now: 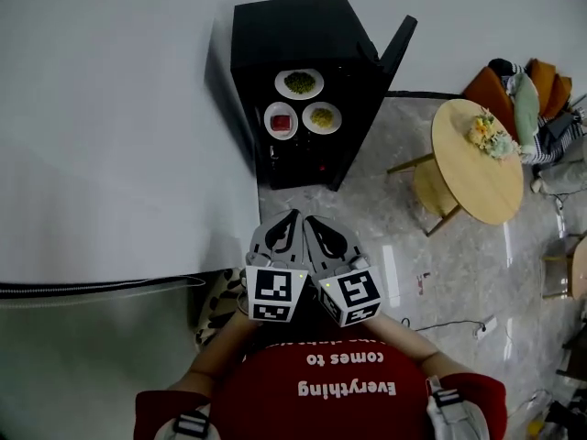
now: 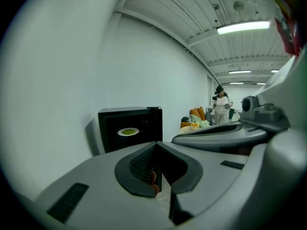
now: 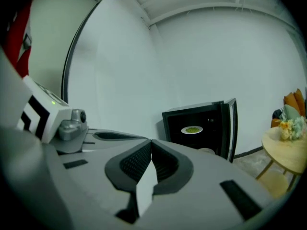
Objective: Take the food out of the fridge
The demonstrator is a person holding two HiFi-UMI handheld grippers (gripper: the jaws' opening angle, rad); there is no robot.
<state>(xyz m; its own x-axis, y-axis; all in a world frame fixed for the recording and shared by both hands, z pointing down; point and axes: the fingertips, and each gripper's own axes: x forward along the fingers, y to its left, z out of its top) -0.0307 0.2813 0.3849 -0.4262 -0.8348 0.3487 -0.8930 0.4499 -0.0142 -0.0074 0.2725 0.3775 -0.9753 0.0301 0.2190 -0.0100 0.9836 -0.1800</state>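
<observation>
Food [image 1: 299, 82] untouched: left claw [image 1: 293, 215] and right claw [image 1: 309, 220], smooth grey wedges with ribbed pads [image 3: 135, 162], both pinched together, empty, side by side; ahead on glossy floor [image 1: 367, 246], boxy black fridge [image 1: 293, 26], door open, three round white plates [image 1: 321, 117] inside

Ahead of me the fridge [image 1: 293, 26] stands against the wall [image 1: 110, 108], its door [image 1: 396, 49] swung open on the right. Inside, one plate [image 1: 299, 83] sits on a shelf above two others: a second plate [image 1: 281, 120] left, a third plate [image 1: 322, 117] right. Farther right stands a table [image 1: 477, 181] with flowers [image 1: 489, 134] on it.
</observation>
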